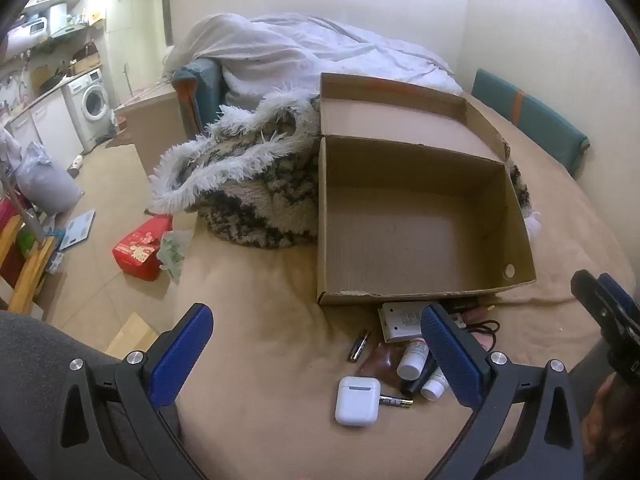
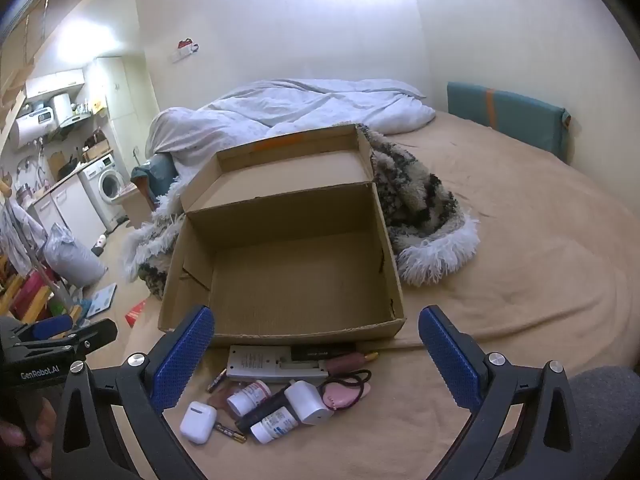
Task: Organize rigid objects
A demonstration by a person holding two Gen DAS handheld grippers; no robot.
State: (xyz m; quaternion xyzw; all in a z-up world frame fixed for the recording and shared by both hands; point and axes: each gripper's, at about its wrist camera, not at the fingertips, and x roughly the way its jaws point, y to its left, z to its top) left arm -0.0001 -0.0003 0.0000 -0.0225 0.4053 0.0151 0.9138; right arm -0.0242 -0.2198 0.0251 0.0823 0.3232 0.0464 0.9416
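Observation:
An open, empty cardboard box (image 1: 424, 220) (image 2: 288, 268) sits on the tan bed cover. In front of it lies a heap of small items: a white earbud case (image 1: 357, 400) (image 2: 198, 421), batteries (image 1: 359, 345), white pill bottles (image 2: 249, 397) (image 1: 413, 358), a white flat device (image 2: 264, 363), a white charger block (image 2: 308, 402) and a pink item with a black cord (image 2: 342, 394). My left gripper (image 1: 318, 354) is open and empty above the heap's left side. My right gripper (image 2: 316, 354) is open and empty over the heap.
A shaggy black-and-white blanket (image 1: 256, 184) (image 2: 420, 212) lies behind the box, with a white duvet (image 2: 288, 112) beyond. A teal cushion (image 2: 508, 118) stands against the wall. The bed edge drops at the left to a floor with a red bag (image 1: 140, 250).

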